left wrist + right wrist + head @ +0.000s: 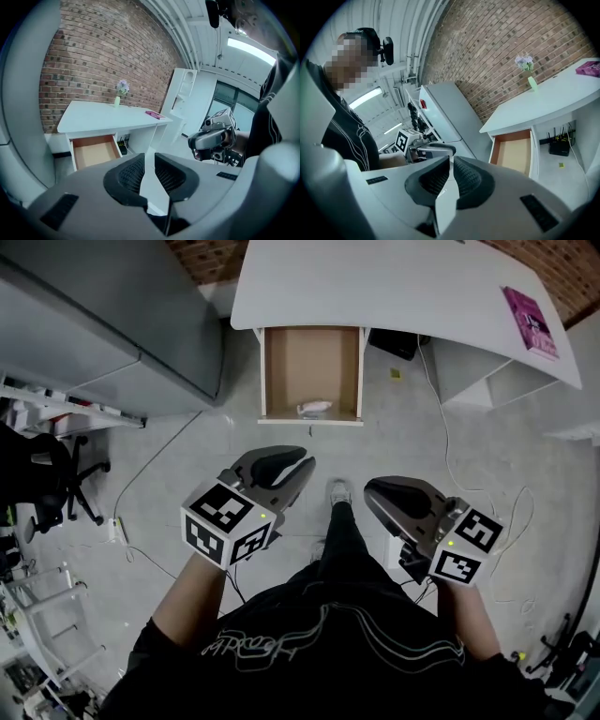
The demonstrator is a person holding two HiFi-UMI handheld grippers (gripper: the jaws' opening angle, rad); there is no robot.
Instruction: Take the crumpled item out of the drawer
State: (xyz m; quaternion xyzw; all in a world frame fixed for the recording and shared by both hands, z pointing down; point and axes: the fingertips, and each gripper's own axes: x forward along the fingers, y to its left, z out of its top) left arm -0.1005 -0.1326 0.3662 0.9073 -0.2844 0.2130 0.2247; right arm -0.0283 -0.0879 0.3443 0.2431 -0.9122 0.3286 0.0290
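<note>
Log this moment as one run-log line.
drawer: open | crumpled item: inside, at front edge, untouched | left gripper: jaws slightly apart, empty | right gripper: shut, empty | both short of drawer

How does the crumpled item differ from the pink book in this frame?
The crumpled item is white and irregular; the pink book is a flat rectangle. The crumpled item lies inside the open drawer, near its front; the pink book lies on top of the white desk. Both rest at that same desk.

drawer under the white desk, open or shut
Open. The drawer is pulled out from under the white desk, brown bottom exposed, crumpled item at its front edge.
</note>
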